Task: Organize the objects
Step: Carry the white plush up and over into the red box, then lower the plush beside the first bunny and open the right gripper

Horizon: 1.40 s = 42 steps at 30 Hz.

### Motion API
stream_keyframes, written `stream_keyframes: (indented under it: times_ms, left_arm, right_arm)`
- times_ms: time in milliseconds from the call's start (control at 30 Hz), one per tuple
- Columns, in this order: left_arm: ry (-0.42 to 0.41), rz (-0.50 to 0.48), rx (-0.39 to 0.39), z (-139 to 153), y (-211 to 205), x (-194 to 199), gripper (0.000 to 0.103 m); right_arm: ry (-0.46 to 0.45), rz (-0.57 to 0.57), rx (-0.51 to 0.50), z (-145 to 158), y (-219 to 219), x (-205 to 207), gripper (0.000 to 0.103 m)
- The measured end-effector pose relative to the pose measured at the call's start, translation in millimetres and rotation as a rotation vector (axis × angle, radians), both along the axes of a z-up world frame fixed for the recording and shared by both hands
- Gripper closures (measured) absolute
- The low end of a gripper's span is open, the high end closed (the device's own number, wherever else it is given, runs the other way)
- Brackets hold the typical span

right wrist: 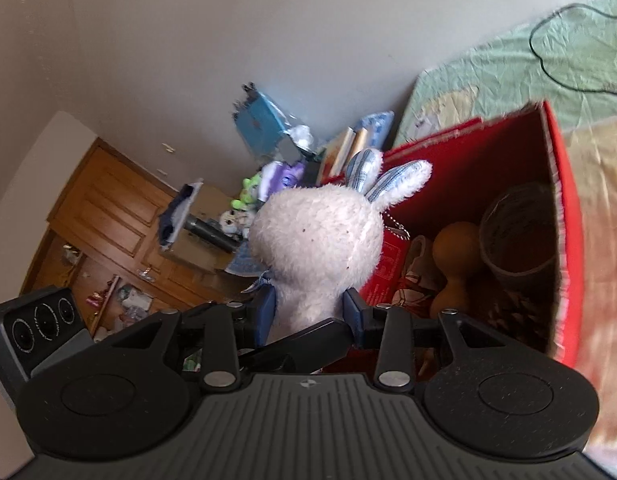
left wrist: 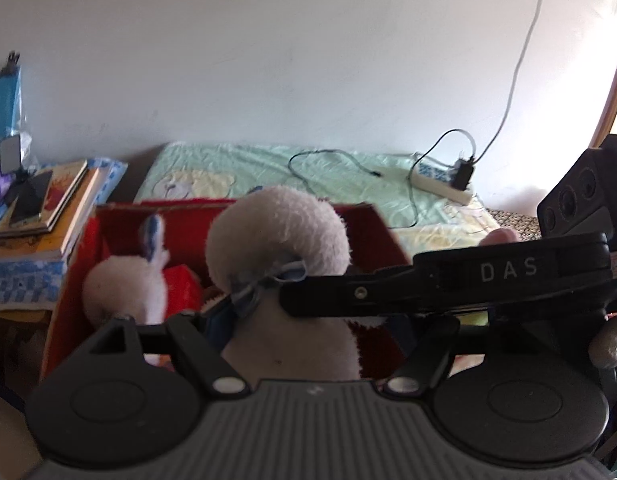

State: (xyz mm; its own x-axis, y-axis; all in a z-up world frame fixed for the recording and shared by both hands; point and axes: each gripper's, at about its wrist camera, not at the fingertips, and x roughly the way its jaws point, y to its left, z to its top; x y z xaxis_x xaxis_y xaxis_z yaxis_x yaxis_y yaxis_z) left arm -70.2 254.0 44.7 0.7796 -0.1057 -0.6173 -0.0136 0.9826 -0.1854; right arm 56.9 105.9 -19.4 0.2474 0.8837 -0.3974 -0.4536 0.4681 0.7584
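Observation: a bed with a green sheet is lying behind the red box, which is serving as the collection point and is standing open at the top. To the left of the red box a stack of books is resting on a side surface. Behind the box and to its right, a power strip with a cable is lying on the sheet.

The plush rabbit is hanging upright directly above the red box, at its near edge, with its head higher than the rim. The right gripper is clenching the toy at the neck, a blue pad pressing in on each side; the narrow neck is presumably giving the firmest purchase on a soft body. The left gripper is bracketing the toy's lower body from the near side of the box, most likely steadying it. Whether it is actually squeezing cannot be told, since the right tool is crossing in front of it.

Inside the box, a second white plush shape with a blue-striped ear is lying against the left wall. A cup and a brown gourd-shaped object are resting towards the right wall.

Assessment: the rabbit is being positioned for lowering in.
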Motion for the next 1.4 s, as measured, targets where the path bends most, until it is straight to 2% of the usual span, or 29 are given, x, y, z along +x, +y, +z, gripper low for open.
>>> stream_keyframes:
  times_ms: [400,500,667,767,867,967,1300,1400]
  left_arm:
    - [0.108,-0.003,0.014,-42.0,39.4,33.4,0.029]
    - [0.108,-0.013,0.042,-43.6,38.4,33.5,0.029]
    - [0.134,-0.002,0.034,-52.6,46.2,34.4,0.024]
    - [0.146,-0.005,0.038,-56.1,46.0,33.1,0.022]
    - [0.147,-0.007,0.051,-56.4,43.8,31.3,0.021]
    - [0.155,-0.005,0.055,-56.7,43.2,31.7,0.020]
    - [0.195,0.019,0.077,-52.9,39.5,33.9,0.019]
    - [0.215,0.029,0.056,-50.0,40.4,34.5,0.018]
  right_arm:
    - [0.081,-0.061,-0.153,-30.5,44.1,22.7,0.067]
    - [0.089,-0.068,-0.181,-31.7,48.7,23.1,0.066]
    - [0.110,-0.061,-0.232,-35.7,57.0,21.8,0.062]
    - [0.113,-0.073,-0.223,-35.0,51.4,22.3,0.060]
    - [0.097,-0.081,-0.233,-32.1,47.9,19.7,0.058]
    - [0.063,-0.095,-0.255,-25.7,45.3,15.2,0.051]
    - [0.038,-0.150,-0.268,-20.6,34.0,5.3,0.052]
    - [0.018,-0.176,-0.275,-16.7,30.4,0.1,0.052]
